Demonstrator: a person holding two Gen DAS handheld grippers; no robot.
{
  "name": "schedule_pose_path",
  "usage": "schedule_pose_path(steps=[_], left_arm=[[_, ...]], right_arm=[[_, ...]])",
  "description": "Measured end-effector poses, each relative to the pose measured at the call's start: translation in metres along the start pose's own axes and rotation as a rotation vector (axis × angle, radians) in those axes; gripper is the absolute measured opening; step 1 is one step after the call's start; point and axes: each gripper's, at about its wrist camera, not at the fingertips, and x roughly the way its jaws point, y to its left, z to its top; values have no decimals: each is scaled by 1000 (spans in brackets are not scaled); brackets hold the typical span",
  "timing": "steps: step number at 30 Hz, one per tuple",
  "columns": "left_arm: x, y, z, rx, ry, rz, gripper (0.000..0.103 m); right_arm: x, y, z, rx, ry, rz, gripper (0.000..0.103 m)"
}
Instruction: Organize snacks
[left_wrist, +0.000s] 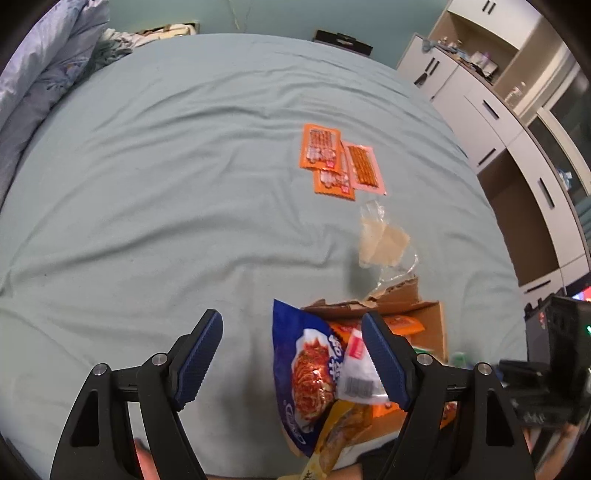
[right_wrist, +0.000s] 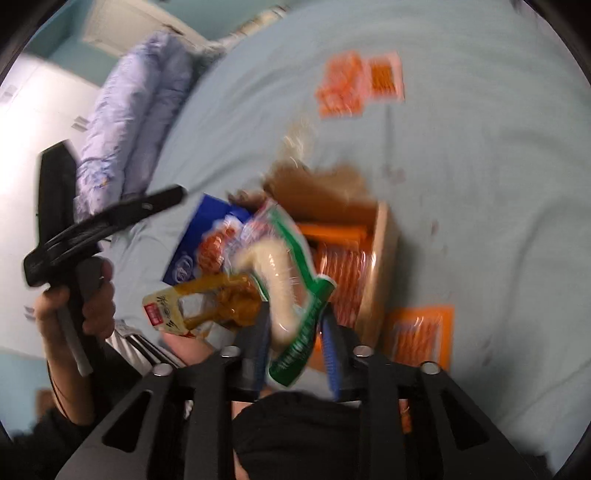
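Note:
My left gripper (left_wrist: 291, 328) is open and empty above the bed, just left of a cardboard box (left_wrist: 428, 317) with snack packs. A blue noodle pack (left_wrist: 306, 373), a white pack (left_wrist: 360, 373) and a yellow pack (left_wrist: 340, 432) stick out of the box. My right gripper (right_wrist: 295, 325) is shut on a green-edged clear pack of white snack (right_wrist: 284, 280), held over the box (right_wrist: 380, 258). The view is blurred. Orange packs (right_wrist: 340, 266) fill the box. The left gripper also shows in the right wrist view (right_wrist: 110, 218), held in a hand.
Three orange and pink stick-snack packs (left_wrist: 332, 162) lie further out on the pale green bedsheet (left_wrist: 166, 184). A clear wrapper (left_wrist: 380, 236) lies beyond the box. Another orange pack (right_wrist: 421, 339) lies beside the box. A rolled quilt (left_wrist: 40, 74) lies at the left, cabinets (left_wrist: 498, 122) at the right.

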Motion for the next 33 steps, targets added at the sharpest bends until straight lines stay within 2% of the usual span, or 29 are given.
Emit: schedule_pose_path(steps=[1,3,5,6,8,9,10,12,13,15,16,20,21,22,25,27,29,33], left_arm=[[0,-1,0,8,1,5,78],[-1,-3,-1,25,0,18,78],[-2,-4,-1,31,-5,26,78],[-1,-4,0,29,-4,25,78],[0,-5,1,24,6,18,78],[2,-6,2,23,11,15,78],[2,-6,2,22,13,12,78],[2,-7,2,26,11,13,78],[1,-7,2,28,9,17,78],[1,-5,1,27,6,26,78],[0,-4,1,24,5,28,78],[0,4,1,-18,14,17,78],[1,6,2,-29,17,8,78],[1,8,3,-40,19,-1,78],[1,10,3,-53,16,-5,78],[1,12,2,-53,11,13,78],[2,13,2,-54,6,32,78],[6,17,7,-58,5,77,79]], right_arm=[[0,-5,3,31,-2,-37,39],[-9,-19,9,96,-41,-116,41],[-21,-28,15,108,-63,-212,51],[-23,-32,19,90,-38,-318,57],[-14,-37,26,29,63,-472,58],[-1,-44,29,21,163,-488,58],[8,-48,29,42,218,-452,58],[40,-60,31,101,386,-353,58],[53,-62,32,96,444,-367,58],[75,-64,35,66,529,-425,58],[83,-64,36,56,558,-426,58],[88,-66,43,51,588,-360,58],[87,-65,44,46,577,-353,46],[84,-66,45,37,560,-347,26],[64,-66,52,37,446,-358,9],[42,-64,61,20,313,-397,8],[26,-62,67,18,217,-409,8],[-14,-66,78,83,-17,-280,8]])
